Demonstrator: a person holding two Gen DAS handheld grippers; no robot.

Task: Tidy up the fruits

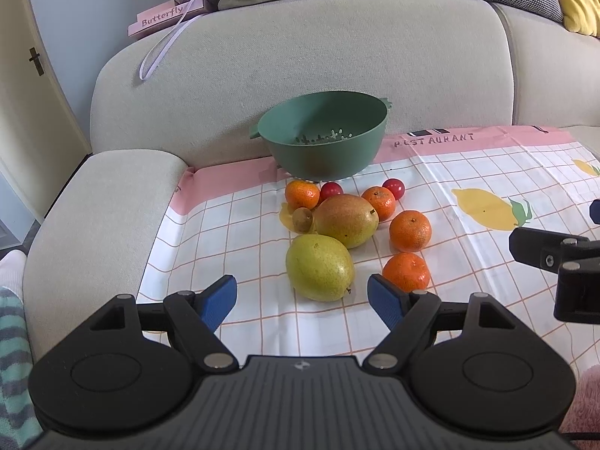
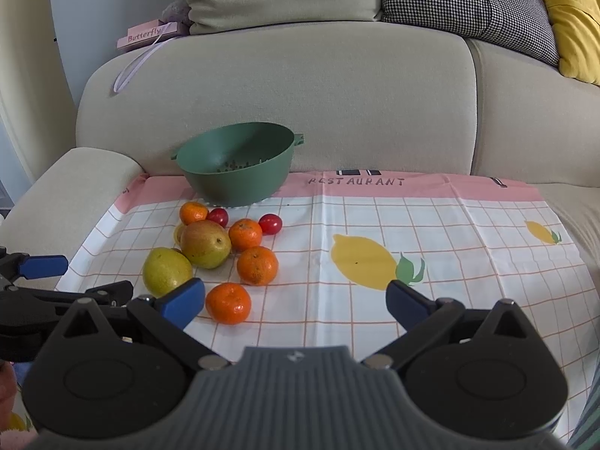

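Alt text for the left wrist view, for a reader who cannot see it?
An open left claw points at a green pear on a checked cloth spread over a sofa. Behind it lie another pear, four mandarins and two cherry tomatoes before an empty green colander.

Lay clustered on the checked cloth before an empty green colander: two pears, four mandarins, two cherry tomatoes, a small brownish fruit.
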